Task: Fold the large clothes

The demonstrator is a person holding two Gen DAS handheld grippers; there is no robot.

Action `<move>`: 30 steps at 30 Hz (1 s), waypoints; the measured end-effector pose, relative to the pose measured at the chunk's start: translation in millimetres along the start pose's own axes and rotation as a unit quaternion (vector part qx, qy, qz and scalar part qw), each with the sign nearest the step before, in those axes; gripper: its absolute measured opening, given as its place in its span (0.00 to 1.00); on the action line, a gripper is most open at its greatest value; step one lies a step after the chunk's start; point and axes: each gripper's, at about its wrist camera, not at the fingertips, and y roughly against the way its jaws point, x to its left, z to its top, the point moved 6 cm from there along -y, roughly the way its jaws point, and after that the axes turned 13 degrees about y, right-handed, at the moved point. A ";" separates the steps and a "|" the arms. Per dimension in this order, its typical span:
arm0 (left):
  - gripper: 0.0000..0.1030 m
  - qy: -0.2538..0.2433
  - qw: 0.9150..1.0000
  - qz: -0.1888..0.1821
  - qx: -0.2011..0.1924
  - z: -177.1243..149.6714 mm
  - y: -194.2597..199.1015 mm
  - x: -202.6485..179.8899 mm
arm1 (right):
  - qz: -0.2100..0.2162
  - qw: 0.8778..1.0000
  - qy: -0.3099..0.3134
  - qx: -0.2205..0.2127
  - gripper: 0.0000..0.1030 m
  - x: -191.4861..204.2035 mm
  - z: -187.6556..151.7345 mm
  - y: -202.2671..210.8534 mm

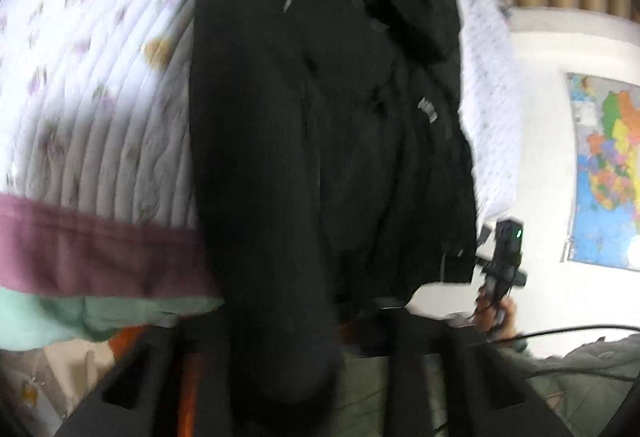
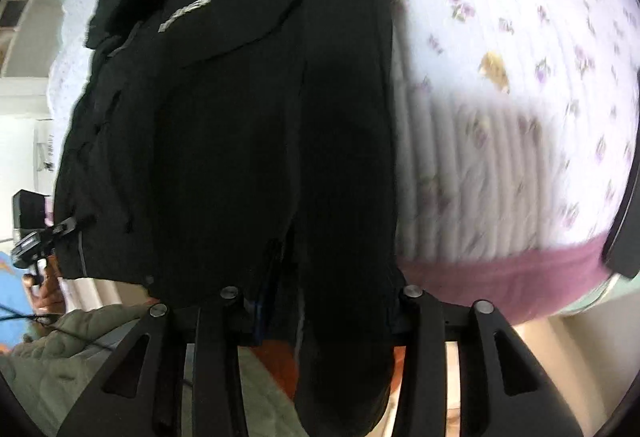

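Note:
A large black jacket [image 1: 320, 125] with grey reflective strips hangs lengthwise over a bed with a white floral quilt [image 1: 92, 85]. It fills the middle of the right wrist view [image 2: 224, 125] too. My left gripper [image 1: 304, 321] is shut on the jacket's lower edge; black cloth bulges between its fingers [image 1: 140, 377]. My right gripper [image 2: 320, 301] is shut on the jacket's hem, cloth hanging down between its fingers [image 2: 424, 349]. The right gripper also shows at the jacket's right edge in the left wrist view [image 1: 502, 261], and the left gripper at its left edge in the right wrist view [image 2: 32, 237].
The quilt has a mauve border [image 1: 88, 257] over a mint sheet [image 1: 48, 321]. A coloured wall map [image 1: 608, 173] hangs on the white wall at right. A grey-green quilted garment [image 2: 60, 349] and a black cable [image 1: 576, 329] lie below.

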 end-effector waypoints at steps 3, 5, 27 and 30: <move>0.15 -0.008 0.998 -0.048 -0.038 16.7 24.3 -26.7 | 0.019 0.999 -0.002 -0.037 0.15 7.2 15.7 25.0; 0.15 -0.014 0.995 -0.074 -0.060 30.3 41.8 -43.9 | 0.021 0.998 0.007 -0.059 0.15 14.3 28.5 41.9; 0.15 0.010 0.963 -0.188 -0.193 178.1 117.9 -129.8 | 0.027 0.958 0.002 -0.285 0.15 36.7 230.4 180.4; 0.15 0.017 0.961 -0.182 -0.205 215.1 120.2 -145.0 | 0.017 0.957 -0.009 -0.288 0.15 31.7 273.4 187.0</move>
